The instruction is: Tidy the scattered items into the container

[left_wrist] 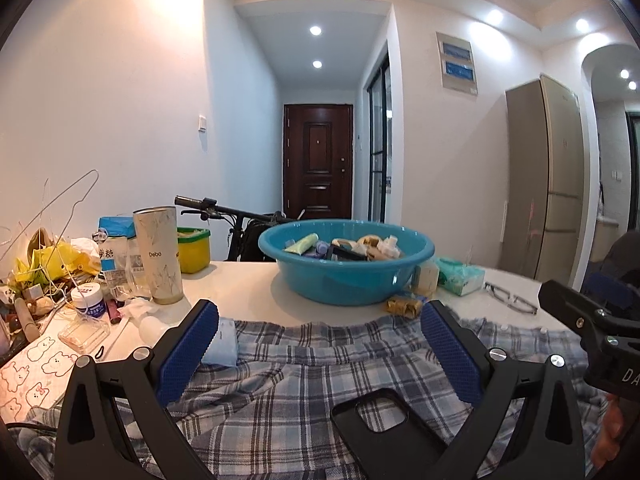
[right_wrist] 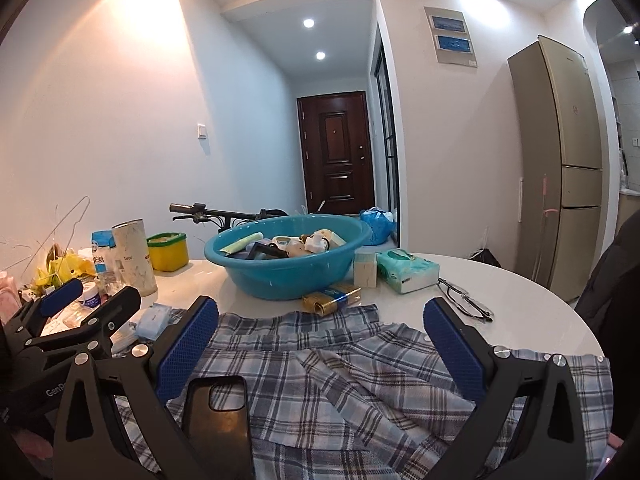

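Left gripper [left_wrist: 320, 320]: jaws spread wide, nothing between the blue pads [left_wrist: 188, 354]; it hangs above a blue-and-grey plaid shirt [left_wrist: 304, 364] spread on the white round table [left_wrist: 244, 280]. Right gripper [right_wrist: 320, 320]: likewise wide open and empty over the same shirt. Directly ahead of both grippers, beyond the shirt's far edge, stands the teal plastic basin [left_wrist: 346, 276], already holding a pale green tube [left_wrist: 302, 242] and assorted small items that cannot be identified individually. A black phone case [left_wrist: 384, 420] lies on the shirt, low between the left gripper's fingers and beside the right gripper's left finger. Gold-wrapped packets [left_wrist: 404, 305] rest just in front of the basin, ahead of the left gripper's right finger. A green tissue pack [right_wrist: 408, 271] and a small cream box [right_wrist: 365, 270] sit right of the basin; spectacles [right_wrist: 466, 300] lie just beyond the right gripper's right fingertip. A blue-and-white packet [left_wrist: 222, 342] touches the left gripper's left pad. Left of the basin stand a Debo tumbler [left_wrist: 158, 254] and a yellow tub with a green rim [left_wrist: 194, 249].
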Demonstrator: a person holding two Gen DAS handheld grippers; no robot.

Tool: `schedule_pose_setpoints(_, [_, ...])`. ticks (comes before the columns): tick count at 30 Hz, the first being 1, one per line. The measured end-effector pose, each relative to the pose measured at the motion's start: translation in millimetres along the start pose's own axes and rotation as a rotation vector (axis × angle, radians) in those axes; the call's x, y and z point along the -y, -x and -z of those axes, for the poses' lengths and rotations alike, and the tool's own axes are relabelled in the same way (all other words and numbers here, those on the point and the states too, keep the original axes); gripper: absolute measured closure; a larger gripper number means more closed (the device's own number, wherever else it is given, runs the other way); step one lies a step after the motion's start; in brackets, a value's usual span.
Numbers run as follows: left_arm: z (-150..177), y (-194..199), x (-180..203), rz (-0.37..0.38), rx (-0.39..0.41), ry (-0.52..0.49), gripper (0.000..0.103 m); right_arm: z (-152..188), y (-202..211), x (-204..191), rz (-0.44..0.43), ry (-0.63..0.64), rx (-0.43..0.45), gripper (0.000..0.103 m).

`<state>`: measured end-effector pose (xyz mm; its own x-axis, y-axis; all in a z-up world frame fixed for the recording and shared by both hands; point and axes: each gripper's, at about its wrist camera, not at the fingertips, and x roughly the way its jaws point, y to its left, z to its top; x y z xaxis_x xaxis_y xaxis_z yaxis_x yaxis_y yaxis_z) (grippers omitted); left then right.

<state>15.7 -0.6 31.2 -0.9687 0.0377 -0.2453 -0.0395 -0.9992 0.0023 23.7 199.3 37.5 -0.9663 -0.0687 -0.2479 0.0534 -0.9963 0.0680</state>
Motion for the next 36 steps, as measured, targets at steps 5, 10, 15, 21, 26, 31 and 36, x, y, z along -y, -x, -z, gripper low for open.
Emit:
schedule_pose_setpoints(5, [4.4, -6.7, 4.4, 0.008, -0.017, -0.017, 0.0, 9.4, -2.4, -0.1, -0.001, 0.012, 0.003, 0.001])
schedule_pose_setpoints(10, [9.8, -7.7, 7.6, -0.019, 0.004, -0.043, 0.0, 16.2, -6.0, 1.4, 0.006, 0.021, 0.004, 0.001])
schedule_pose_setpoints(15, [11.7, -10.2, 8.7, -0.015, -0.006, -0.032, 0.0, 22.5, -8.3, 5.0, 0.017, 0.015, 0.005, 0.001])
schedule_pose_setpoints(21, [13.2, -8.8, 5.8, -0.026, 0.007, -0.017, 0.0, 26.3, -12.6, 10.5, 0.013, -0.009, -0.019, 0.001])
schedule_pose_setpoints(26, [14.9, -14.6, -1.2, -0.019, -0.024, 0.025, 0.0, 26.2, -13.1, 9.3, 0.018, -0.001, -0.024, 0.001])
schedule_pose_setpoints(31, [17.0, -16.7, -13.1, -0.021, -0.042, 0.092, 0.0, 27.3, -17.1, 4.2, 0.04, 0.026, -0.044, 0.001])
schedule_pose_setpoints(36, [17.4, -14.6, -6.1, 0.014, -0.035, 0.061, 0.0, 27.3, -17.4, 2.6, 0.051, 0.042, -0.047, 0.001])
